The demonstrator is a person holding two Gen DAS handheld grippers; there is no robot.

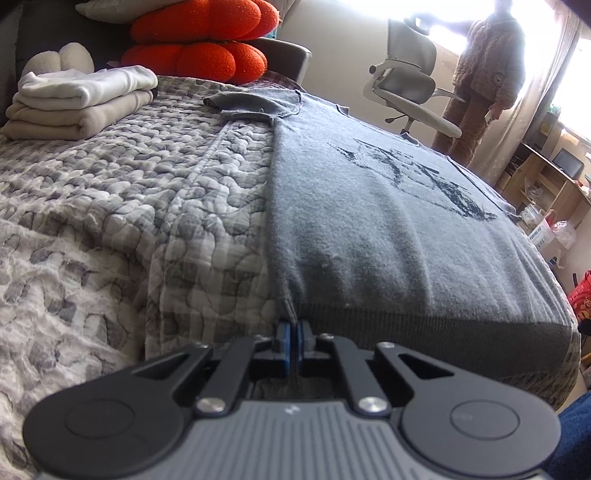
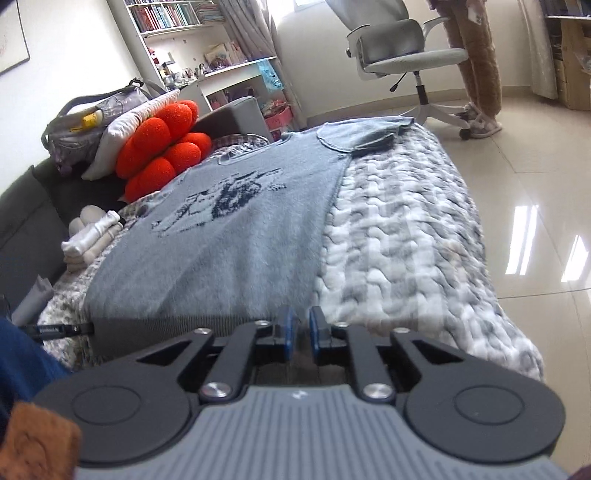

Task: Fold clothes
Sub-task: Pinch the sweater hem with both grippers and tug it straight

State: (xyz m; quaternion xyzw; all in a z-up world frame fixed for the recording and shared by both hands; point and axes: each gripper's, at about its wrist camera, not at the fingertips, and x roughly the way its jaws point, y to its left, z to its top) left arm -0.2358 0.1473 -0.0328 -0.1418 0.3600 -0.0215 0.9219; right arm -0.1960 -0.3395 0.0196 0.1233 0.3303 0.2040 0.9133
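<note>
Sweater [image 1: 388,229] lies flat on bed [image 1: 129,206], ready to fold | my left hand-held gripper [image 1: 294,332] pinches its hem corner | my right hand-held gripper [image 2: 298,334] stands apart, holding nothing.

Standing person [image 1: 487,74]: head lost in window glare at 1 o'clock in the left view; cropped above the legs at 12 o'clock in the right view. Bookshelf [image 2: 166,18] titles illegible.

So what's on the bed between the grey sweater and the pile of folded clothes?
Only bare quilt, nothing else. The left wrist view shows it between the sweater and the folded clothes.
</note>
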